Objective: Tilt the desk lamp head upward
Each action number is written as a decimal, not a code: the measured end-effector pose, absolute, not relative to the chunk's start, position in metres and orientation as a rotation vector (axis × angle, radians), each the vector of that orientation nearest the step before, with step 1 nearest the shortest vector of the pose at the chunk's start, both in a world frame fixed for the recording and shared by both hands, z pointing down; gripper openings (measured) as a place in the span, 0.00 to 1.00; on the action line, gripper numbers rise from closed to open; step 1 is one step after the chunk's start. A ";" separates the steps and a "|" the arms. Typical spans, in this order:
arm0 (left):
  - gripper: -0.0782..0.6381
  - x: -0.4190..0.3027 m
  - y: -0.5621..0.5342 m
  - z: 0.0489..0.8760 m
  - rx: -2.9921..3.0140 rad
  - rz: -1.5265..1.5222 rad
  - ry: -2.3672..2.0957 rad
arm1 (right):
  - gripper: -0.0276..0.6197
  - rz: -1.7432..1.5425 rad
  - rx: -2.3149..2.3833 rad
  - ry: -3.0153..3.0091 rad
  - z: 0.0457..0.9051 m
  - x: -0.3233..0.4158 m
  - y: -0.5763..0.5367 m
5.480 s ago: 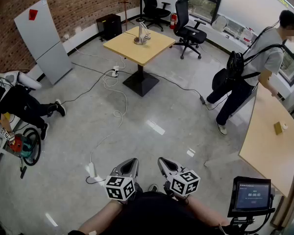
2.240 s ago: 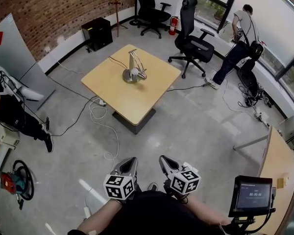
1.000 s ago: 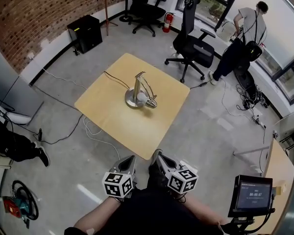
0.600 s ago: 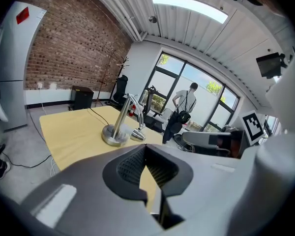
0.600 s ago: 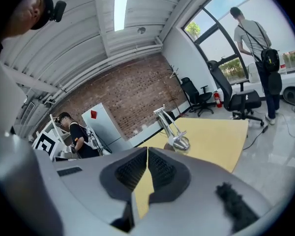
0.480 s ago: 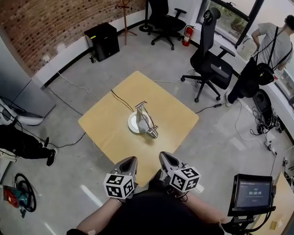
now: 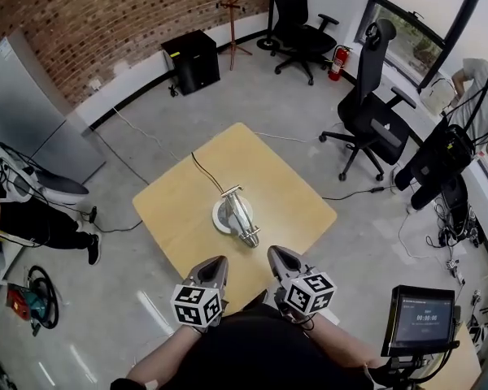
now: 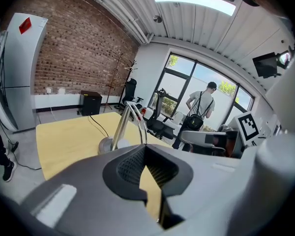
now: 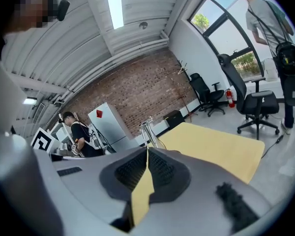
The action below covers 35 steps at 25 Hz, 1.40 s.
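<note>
Head view: silver lamp [image 7: 238, 218], illegible screen [image 7: 425, 319] digits

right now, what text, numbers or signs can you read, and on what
Screen: small text over a row of digits, too small to read.
Left cube, right cube: square markers, no words.
Red sign on the grey panel: no readable print.
No other text.
</note>
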<state>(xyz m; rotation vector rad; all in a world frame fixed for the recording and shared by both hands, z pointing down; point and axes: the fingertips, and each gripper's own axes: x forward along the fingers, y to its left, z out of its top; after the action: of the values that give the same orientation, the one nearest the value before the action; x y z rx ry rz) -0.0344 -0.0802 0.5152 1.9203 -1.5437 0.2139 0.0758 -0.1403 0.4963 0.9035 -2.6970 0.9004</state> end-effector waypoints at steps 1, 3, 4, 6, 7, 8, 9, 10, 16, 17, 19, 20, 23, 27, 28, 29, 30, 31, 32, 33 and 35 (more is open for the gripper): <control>0.12 -0.034 -0.077 0.516 1.917 0.219 -1.547 | 0.06 0.889 0.885 -2.705 0.499 0.076 -0.139; 0.12 -0.038 -0.070 0.524 1.902 0.230 -1.555 | 0.06 0.866 0.853 -2.722 0.508 0.074 -0.137; 0.12 -0.042 -0.068 0.527 1.892 0.237 -1.558 | 0.06 0.854 0.847 -2.726 0.512 0.073 -0.137; 0.12 -0.047 -0.062 0.531 1.870 0.250 -1.554 | 0.06 0.827 0.857 -2.727 0.515 0.073 -0.139; 0.12 -0.049 -0.060 0.531 1.862 0.256 -1.546 | 0.07 0.810 0.868 -2.725 0.514 0.074 -0.139; 0.12 -0.049 -0.059 0.532 1.859 0.262 -1.536 | 0.09 0.790 0.881 -2.722 0.512 0.074 -0.140; 0.12 -0.050 -0.060 0.532 1.862 0.270 -1.525 | 0.11 0.770 0.893 -2.719 0.511 0.074 -0.142; 0.12 -0.052 -0.064 0.533 1.871 0.280 -1.516 | 0.14 0.753 0.903 -2.714 0.510 0.073 -0.145; 0.13 -0.069 -0.102 0.546 1.989 0.411 -1.530 | 0.28 0.675 0.966 -2.661 0.515 0.059 -0.158; 0.14 -0.074 -0.109 0.549 2.005 0.429 -1.527 | 0.32 0.647 0.974 -2.645 0.517 0.054 -0.160; 0.15 -0.083 -0.125 0.555 2.041 0.469 -1.509 | 0.39 0.601 0.990 -2.604 0.521 0.046 -0.166; 0.15 -0.086 -0.134 0.558 2.065 0.498 -1.494 | 0.41 0.588 1.003 -2.583 0.523 0.044 -0.170; 0.17 -0.086 -0.152 0.577 2.152 0.614 -1.434 | 0.45 0.590 1.042 -2.527 0.536 0.048 -0.173; 0.18 -0.089 -0.167 0.617 2.217 0.748 -1.369 | 0.46 0.564 1.041 -2.474 0.563 0.051 -0.159; 0.18 -0.090 -0.172 0.625 2.220 0.767 -1.358 | 0.46 0.568 1.041 -2.480 0.567 0.051 -0.156; 0.18 -0.089 -0.176 0.633 2.220 0.782 -1.346 | 0.46 0.576 1.042 -2.495 0.569 0.051 -0.155; 0.18 -0.087 -0.181 0.639 2.218 0.794 -1.332 | 0.46 0.583 1.042 -2.511 0.569 0.051 -0.156; 0.18 -0.085 -0.185 0.644 2.218 0.804 -1.318 | 0.46 0.590 1.040 -2.524 0.569 0.052 -0.156; 0.18 -0.082 -0.189 0.648 2.218 0.812 -1.307 | 0.46 0.598 1.038 -2.533 0.568 0.053 -0.157; 0.18 -0.081 -0.192 0.651 2.218 0.817 -1.299 | 0.46 0.607 1.033 -2.538 0.568 0.054 -0.156; 0.18 -0.080 -0.195 0.657 2.214 0.828 -1.289 | 0.46 0.606 1.008 -2.535 0.571 0.054 -0.149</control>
<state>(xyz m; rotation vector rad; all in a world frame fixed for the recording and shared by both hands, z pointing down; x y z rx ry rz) -0.0802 -0.1951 0.6574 2.2143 -1.2890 0.8280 0.0540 -0.1486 0.5714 1.0077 -2.5353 0.6058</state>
